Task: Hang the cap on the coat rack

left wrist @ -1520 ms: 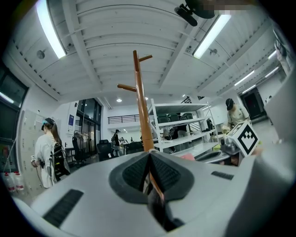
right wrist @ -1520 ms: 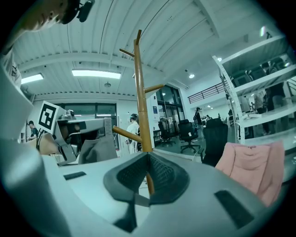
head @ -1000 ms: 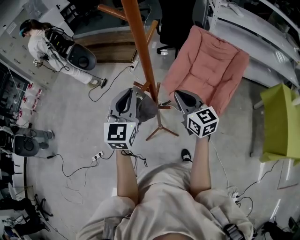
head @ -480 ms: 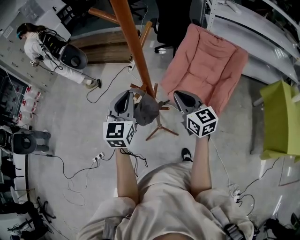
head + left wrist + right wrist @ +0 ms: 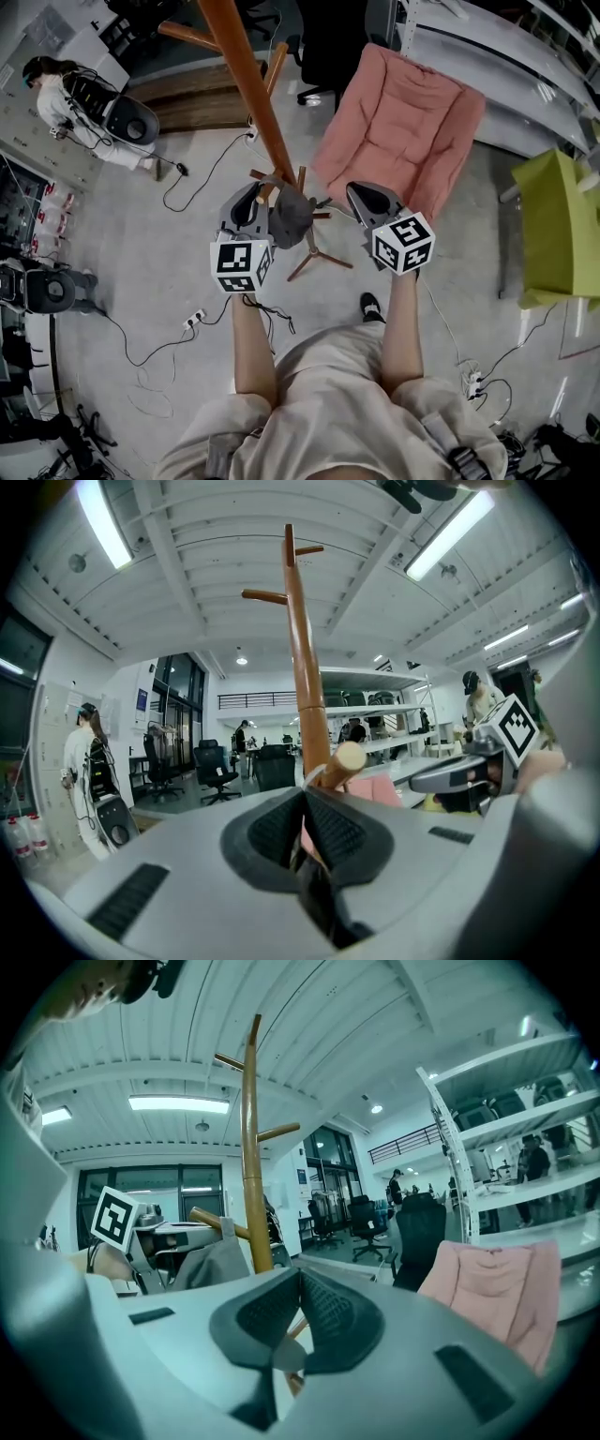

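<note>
Clamping cap [image 5: 289, 217] beside coat rack [image 5: 246, 84] pole: left gripper [image 5: 253, 194] | right gripper [image 5: 362, 193] closed, empty | pink cushion [image 5: 403, 117] beyond

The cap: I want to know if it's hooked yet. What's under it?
A wooden peg of the coat rack passes beneath the cap, and its tip pokes out just past the left tool. The fabric covers how far the peg reaches inside.

The grey floor [image 5: 159, 246] is carrying the coat rack [image 5: 246, 84], its wooden feet spreading at mid-frame. A pink cushioned chair [image 5: 403, 112] is sitting at upper right, a lime-green chair [image 5: 553, 225] at the right edge. Black cables [image 5: 208, 167] are trailing across the left half, and a white power strip [image 5: 195, 319] is lying lower left.
</note>
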`<state>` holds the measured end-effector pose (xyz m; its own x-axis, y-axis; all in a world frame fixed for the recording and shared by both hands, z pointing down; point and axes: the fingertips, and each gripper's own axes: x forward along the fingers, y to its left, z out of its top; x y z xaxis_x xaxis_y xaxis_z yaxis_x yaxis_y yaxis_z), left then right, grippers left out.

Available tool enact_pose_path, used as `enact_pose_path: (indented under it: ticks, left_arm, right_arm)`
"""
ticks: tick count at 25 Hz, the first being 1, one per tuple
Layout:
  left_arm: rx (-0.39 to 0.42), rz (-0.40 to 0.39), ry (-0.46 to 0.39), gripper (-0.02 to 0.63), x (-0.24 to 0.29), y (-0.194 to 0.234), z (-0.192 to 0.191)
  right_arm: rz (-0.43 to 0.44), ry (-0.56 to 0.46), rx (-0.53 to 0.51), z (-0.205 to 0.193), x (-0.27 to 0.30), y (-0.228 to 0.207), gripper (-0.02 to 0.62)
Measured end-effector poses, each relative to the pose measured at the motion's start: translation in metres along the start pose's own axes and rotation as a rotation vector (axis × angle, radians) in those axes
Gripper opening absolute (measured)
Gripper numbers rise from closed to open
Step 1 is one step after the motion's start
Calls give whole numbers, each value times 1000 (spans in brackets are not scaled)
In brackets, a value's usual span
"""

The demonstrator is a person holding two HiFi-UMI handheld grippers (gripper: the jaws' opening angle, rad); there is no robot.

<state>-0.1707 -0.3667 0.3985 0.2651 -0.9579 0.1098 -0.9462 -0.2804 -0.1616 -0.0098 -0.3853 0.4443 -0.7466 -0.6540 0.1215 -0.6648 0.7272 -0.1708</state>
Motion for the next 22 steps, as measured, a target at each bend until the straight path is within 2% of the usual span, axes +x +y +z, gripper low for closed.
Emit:
enact_pose_path:
  ticks: [5, 11, 22]
  left_arm:
    - [-4, -3, 0, 16, 2, -7, -4]
    - [-18, 2, 6, 79, -5, -6, -10]
    - [-55, -8, 28, 80, -50, -12, -30]
  right_arm:
    - [-7, 9, -6, -4, -7, -2, 5]
    - [-12, 17, -7, -10, -11, 2, 5]
    - [1, 56, 44, -44, -26, 45, 5]
